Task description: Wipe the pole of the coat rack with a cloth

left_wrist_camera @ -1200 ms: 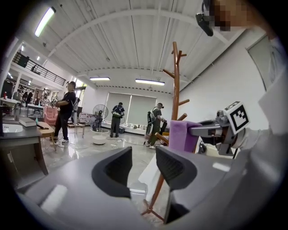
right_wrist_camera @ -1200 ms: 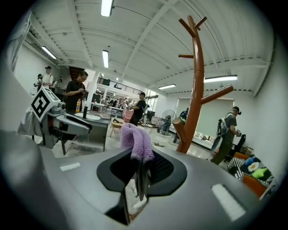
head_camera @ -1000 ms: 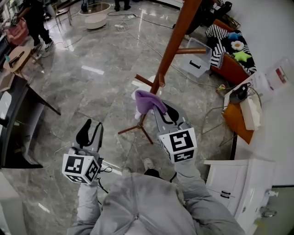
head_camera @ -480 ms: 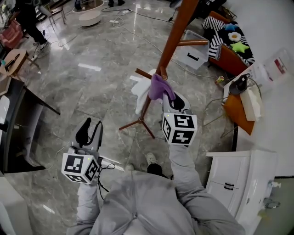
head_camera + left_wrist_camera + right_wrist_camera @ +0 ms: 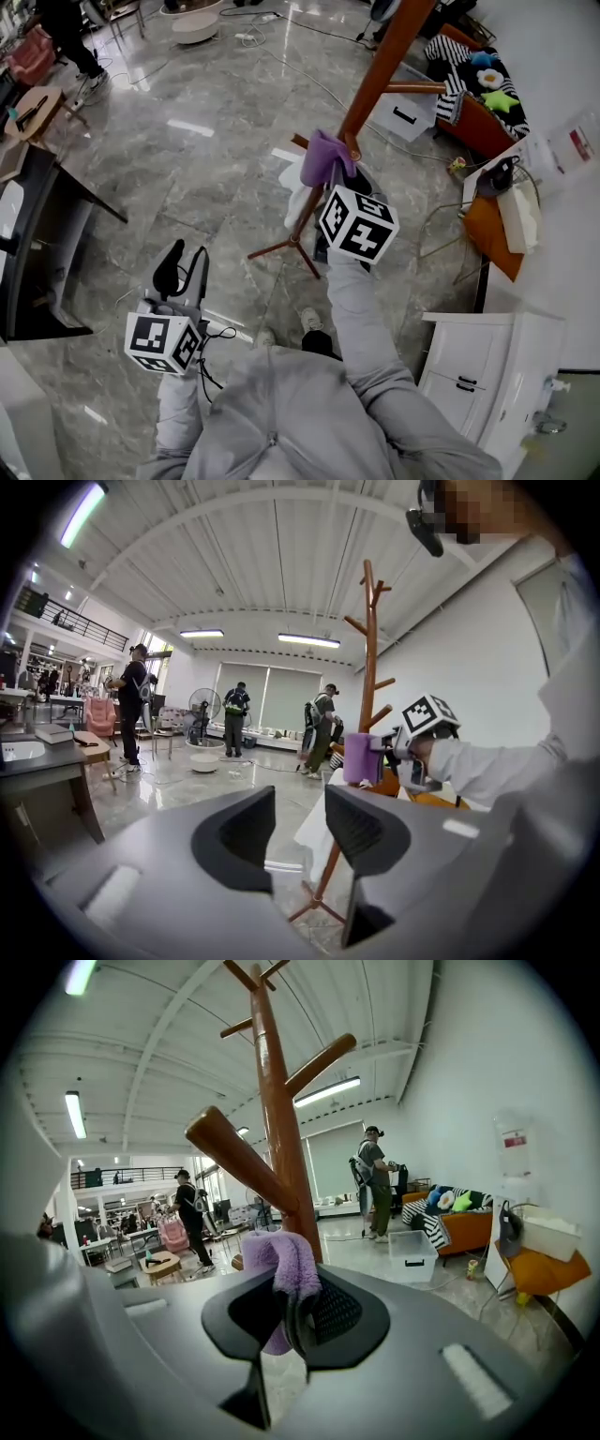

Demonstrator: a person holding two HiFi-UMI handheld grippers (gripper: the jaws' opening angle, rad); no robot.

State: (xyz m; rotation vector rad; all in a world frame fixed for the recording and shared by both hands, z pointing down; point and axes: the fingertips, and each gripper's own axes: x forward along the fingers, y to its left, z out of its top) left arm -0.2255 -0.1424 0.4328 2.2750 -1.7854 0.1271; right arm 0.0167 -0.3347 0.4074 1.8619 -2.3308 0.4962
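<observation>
The brown wooden coat rack pole [image 5: 375, 84] rises from tripod feet on the marble floor and leans across the head view; it also stands tall in the right gripper view as the pole [image 5: 279, 1138] with its pegs. My right gripper [image 5: 339, 176] is shut on a purple cloth [image 5: 324, 157], which lies against the pole just below a peg. In its own view the cloth [image 5: 286, 1265] bulges up from between the jaws right in front of the pole. My left gripper [image 5: 182, 272] hangs low at the left, open and empty, away from the rack [image 5: 367, 677].
A white cloth [image 5: 298, 192] hangs on the rack lower down. A white cabinet [image 5: 473, 361] stands at the right, a dark desk [image 5: 37, 244] at the left. A sofa with cushions [image 5: 473, 89] and a plastic bin [image 5: 405, 112] lie beyond. People stand far off.
My right gripper has climbed along the pole with the purple cloth, from near the lower peg toward the higher one. The left gripper has stayed put.
</observation>
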